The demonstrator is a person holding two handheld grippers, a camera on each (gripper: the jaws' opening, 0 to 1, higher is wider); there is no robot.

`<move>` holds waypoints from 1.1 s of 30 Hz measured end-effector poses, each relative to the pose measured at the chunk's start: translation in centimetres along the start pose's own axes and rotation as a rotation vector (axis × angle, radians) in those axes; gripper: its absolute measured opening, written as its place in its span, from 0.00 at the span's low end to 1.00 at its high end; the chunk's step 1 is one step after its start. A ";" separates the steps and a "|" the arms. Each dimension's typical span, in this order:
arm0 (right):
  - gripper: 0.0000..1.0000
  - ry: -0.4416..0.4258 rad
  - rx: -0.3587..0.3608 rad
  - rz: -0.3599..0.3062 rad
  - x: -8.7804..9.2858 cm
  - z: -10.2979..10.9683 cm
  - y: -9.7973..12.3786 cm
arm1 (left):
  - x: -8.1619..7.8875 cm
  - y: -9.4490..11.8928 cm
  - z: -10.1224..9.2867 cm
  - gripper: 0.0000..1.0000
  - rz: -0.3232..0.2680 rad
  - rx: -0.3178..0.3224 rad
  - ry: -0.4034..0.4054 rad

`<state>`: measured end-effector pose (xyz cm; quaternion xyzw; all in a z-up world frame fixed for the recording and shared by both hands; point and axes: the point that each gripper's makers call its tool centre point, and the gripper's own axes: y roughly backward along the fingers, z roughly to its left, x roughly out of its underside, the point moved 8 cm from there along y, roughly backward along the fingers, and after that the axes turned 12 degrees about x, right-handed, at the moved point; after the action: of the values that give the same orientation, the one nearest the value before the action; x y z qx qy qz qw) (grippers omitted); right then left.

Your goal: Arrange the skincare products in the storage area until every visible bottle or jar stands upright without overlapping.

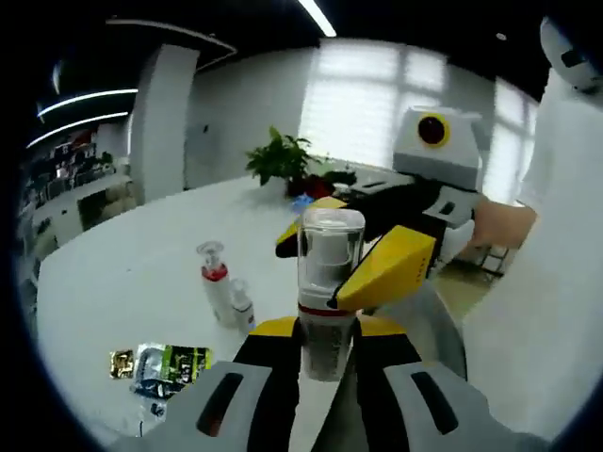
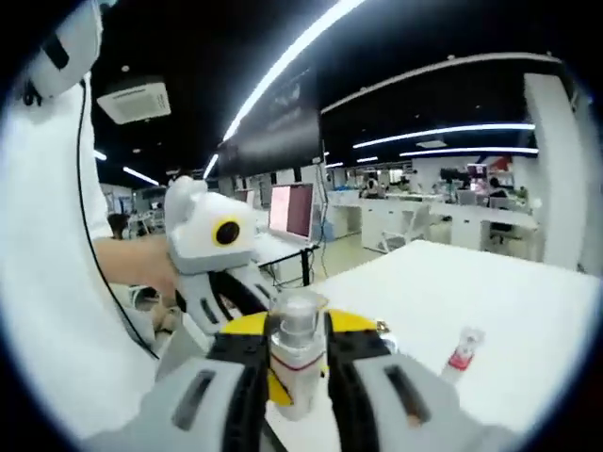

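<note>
White table point(image 1: 122, 282) in an office. Clear-capped bottle point(image 1: 328, 282) is upright above it, pinched low by left gripper point(image 1: 325, 344) jaws, w/ right gripper point(image 1: 372, 259) jaws closed on it from 2 o'clock. Two small bottles point(image 1: 224, 287) stand at 9 o'clock; packet point(image 1: 160, 365) at 8. Plant point(image 1: 281, 160) at 12.

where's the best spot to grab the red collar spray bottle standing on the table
Grip the red collar spray bottle around its white body, below the red band, coming in level from the side. It stands upright, and its clear cap looks narrow and slippery. A smaller bottle stands close on one side, so approach from the open side, towards the packet.
</note>
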<state>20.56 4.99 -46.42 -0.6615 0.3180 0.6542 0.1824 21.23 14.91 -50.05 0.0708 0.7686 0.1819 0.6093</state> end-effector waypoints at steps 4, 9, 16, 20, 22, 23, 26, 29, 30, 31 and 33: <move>0.21 0.092 0.062 0.032 0.6 0.5 -0.5 | 0.6 -0.3 0.7 0.18 0.033 -0.014 0.001; 0.22 0.056 0.112 0.055 1.6 0.2 -0.9 | 1.4 -0.8 1.6 0.18 0.064 -0.022 -0.009; 0.22 0.003 0.183 0.084 3.2 -0.9 -1.3 | 2.2 -2.0 3.0 0.18 0.092 -0.016 -0.018; 0.22 -0.019 0.211 0.122 4.8 -1.4 -1.8 | 3.4 -3.1 3.9 0.18 0.126 -0.001 -0.026; 0.22 -0.030 0.220 0.144 5.6 -1.6 -1.8 | 3.9 -3.7 4.3 0.18 0.138 0.009 -0.018; 0.22 -0.034 0.223 0.154 5.9 -1.7 -1.9 | 4.2 -3.9 4.4 0.18 0.144 0.014 -0.018; 0.22 -0.050 0.228 0.180 7.0 -2.1 -1.9 | 5.1 -4.8 4.8 0.18 0.163 0.031 -0.017; 0.22 -0.058 0.234 0.203 7.9 -2.3 -2.0 | 5.7 -5.4 5.1 0.18 0.169 0.042 -0.012; 0.22 -0.062 0.238 0.213 8.3 -2.5 -2.0 | 6.0 -5.7 5.3 0.18 0.173 0.045 -0.012; 0.22 -0.064 0.241 0.217 8.5 -2.5 -2.1 | 6.2 -5.8 5.4 0.18 0.175 0.046 -0.013; 0.22 -0.070 0.247 0.232 9.1 -2.7 -2.3 | 6.7 -6.2 5.8 0.18 0.182 0.053 -0.014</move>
<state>23.61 3.21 -55.58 -0.5699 0.4636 0.6493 0.1965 25.88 12.48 -59.56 0.1575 0.7593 0.2156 0.5934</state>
